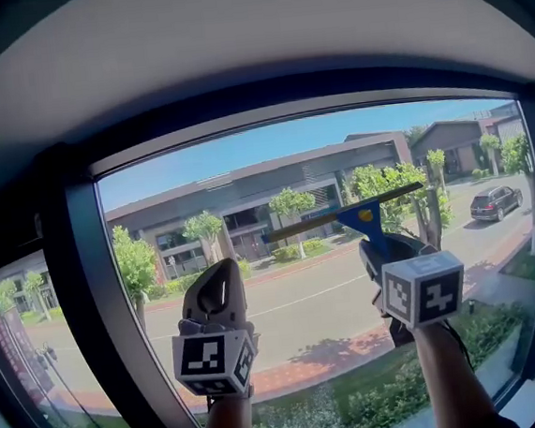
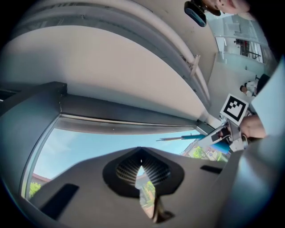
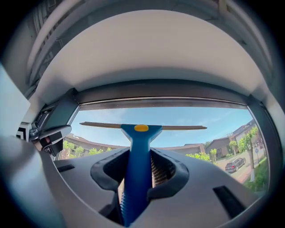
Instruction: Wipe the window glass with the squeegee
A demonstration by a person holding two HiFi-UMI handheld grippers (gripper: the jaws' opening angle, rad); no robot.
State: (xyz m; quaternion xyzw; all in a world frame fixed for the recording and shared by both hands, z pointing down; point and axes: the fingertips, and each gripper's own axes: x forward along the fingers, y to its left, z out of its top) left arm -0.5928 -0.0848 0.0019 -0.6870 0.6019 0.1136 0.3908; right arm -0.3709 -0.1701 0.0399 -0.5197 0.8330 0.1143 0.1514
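Gripping the squeegee mid-handle, right claw is carrying what looks light and stiff, blade edge likely soft; left claw is idling closed, empty.

Outside: a long grey building runs along the far side of a road, with a row of small trees in front of it and a dark car at far right, near a second building. Blue sky above the roofs; reddish pavement and green shrubs on the near side of the road. Indoors: dark frame post at left, pale ceiling overhead.
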